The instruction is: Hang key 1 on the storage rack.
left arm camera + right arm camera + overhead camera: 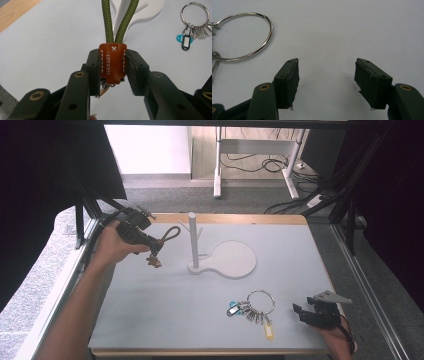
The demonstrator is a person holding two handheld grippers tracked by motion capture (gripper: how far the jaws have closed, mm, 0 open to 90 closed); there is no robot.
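The left gripper (113,72) has its two black jaws closed on the brown leather tab (112,65) of a green cord loop (120,21). Beyond the tab lies the white stand base (147,11); right of the tab, well apart, lies a key ring (196,18).

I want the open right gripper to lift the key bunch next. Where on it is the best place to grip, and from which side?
Probably the big steel ring of the key bunch, at its bare far arc. The right gripper sits open beside it, so come from above and pinch across the wire; the keys fan out loosely on the near left.
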